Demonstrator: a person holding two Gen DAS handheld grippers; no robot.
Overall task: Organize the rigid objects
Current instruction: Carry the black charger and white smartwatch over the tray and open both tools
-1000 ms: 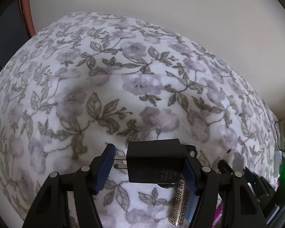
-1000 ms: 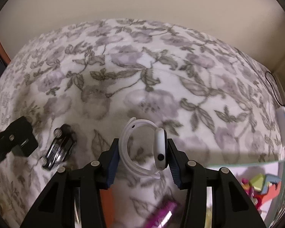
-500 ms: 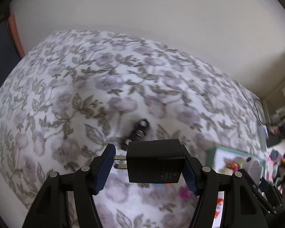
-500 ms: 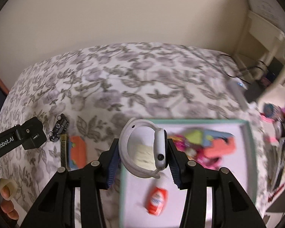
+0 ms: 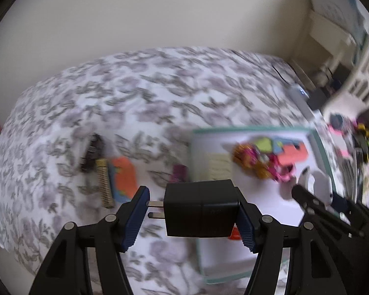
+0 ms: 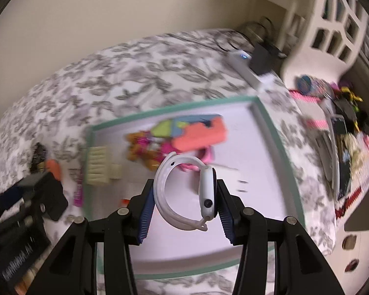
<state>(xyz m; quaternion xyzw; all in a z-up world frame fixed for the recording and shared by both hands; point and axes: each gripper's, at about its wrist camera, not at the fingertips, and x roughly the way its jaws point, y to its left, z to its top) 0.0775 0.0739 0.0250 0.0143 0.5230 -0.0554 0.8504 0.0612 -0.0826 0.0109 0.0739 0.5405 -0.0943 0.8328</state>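
My left gripper (image 5: pixel 193 215) is shut on a black plug adapter (image 5: pixel 201 209), prongs pointing left, held above the bed near the left edge of a green-rimmed white tray (image 5: pixel 248 129). My right gripper (image 6: pixel 183 202) is shut on a white smartwatch (image 6: pixel 207 191) and hangs over the tray (image 6: pixel 174 109). The tray holds a cream block (image 6: pixel 97 166), colourful toys (image 6: pixel 145 147) and an orange piece (image 6: pixel 204 134). In the left wrist view the right gripper with the watch (image 5: pixel 319 186) shows at the right.
On the floral bedspread (image 5: pixel 147 93) left of the tray lie a small black toy car (image 5: pixel 92 152), a tan strip (image 5: pixel 104 184), an orange card (image 5: pixel 124 180) and a magenta item (image 5: pixel 179 173). A white power strip (image 6: pixel 246 67), a white lattice chair (image 6: pixel 332 24) and clutter stand at the right.
Both grippers have swung to the right over the bed, each keeping its object. The tray has come into fuller view and now lies under the right gripper.
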